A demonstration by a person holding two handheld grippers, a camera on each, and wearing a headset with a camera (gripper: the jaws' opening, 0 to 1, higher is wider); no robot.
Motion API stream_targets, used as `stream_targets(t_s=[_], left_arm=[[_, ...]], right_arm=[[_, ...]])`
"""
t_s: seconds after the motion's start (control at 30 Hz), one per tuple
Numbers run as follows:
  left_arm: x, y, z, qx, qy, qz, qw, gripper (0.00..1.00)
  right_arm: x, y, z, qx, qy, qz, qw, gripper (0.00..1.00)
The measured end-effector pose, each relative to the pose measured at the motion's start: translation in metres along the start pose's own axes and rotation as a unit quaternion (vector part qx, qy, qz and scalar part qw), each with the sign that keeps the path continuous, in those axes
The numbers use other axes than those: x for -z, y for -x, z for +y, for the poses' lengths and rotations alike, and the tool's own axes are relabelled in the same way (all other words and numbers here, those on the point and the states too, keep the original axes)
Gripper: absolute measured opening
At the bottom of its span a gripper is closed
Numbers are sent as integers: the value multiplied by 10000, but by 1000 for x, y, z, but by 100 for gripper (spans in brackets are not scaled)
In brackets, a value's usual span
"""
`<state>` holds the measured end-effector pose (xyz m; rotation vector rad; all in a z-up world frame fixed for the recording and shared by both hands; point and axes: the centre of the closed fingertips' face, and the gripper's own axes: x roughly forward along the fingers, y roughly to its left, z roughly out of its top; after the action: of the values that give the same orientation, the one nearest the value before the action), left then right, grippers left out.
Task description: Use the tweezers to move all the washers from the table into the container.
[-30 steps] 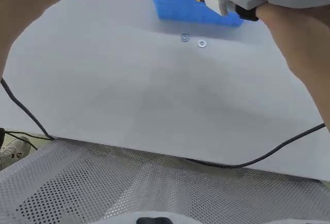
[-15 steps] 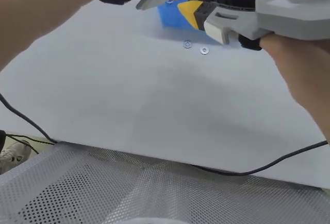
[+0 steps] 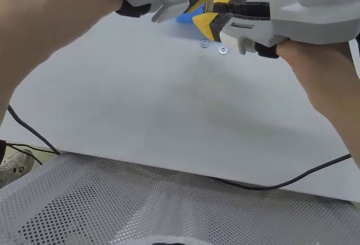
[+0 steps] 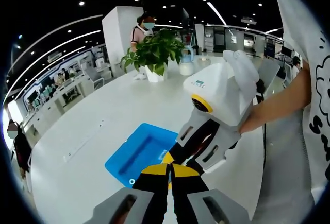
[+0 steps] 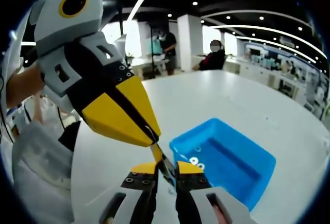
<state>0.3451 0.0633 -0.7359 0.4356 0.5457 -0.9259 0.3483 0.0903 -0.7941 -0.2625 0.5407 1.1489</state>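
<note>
Two washers (image 3: 203, 43) lay on the tabletop (image 3: 140, 98) at six o'clock of the blue container (image 5: 232, 159). Left tool (image 4: 169, 171) and right tool (image 5: 166, 170) were both pinched narrow on the tweezers (image 5: 161, 159), seemingly settling the grip; next, the tips needed lowering squarely over the nearer washer.

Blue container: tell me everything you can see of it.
The blue container is a shallow, rectangular, open-top tray. It looks like plastic, with raised walls around a recessed floor. It sits flat and level on the white table, with nothing gripping it. At least one small metal washer lies inside, near a corner.
</note>
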Motion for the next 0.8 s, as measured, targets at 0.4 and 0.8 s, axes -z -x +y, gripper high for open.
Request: stream_targets(t_s=[0.4, 0.8], left_arm=[[11, -8, -1, 46, -15, 162, 9999, 0], [17, -10, -2, 54, -67, 282, 9996, 0]], right_arm=[[13, -9, -2, -9, -61, 117, 9999, 9], [21, -14, -4, 7, 206, 256, 9995, 7]])
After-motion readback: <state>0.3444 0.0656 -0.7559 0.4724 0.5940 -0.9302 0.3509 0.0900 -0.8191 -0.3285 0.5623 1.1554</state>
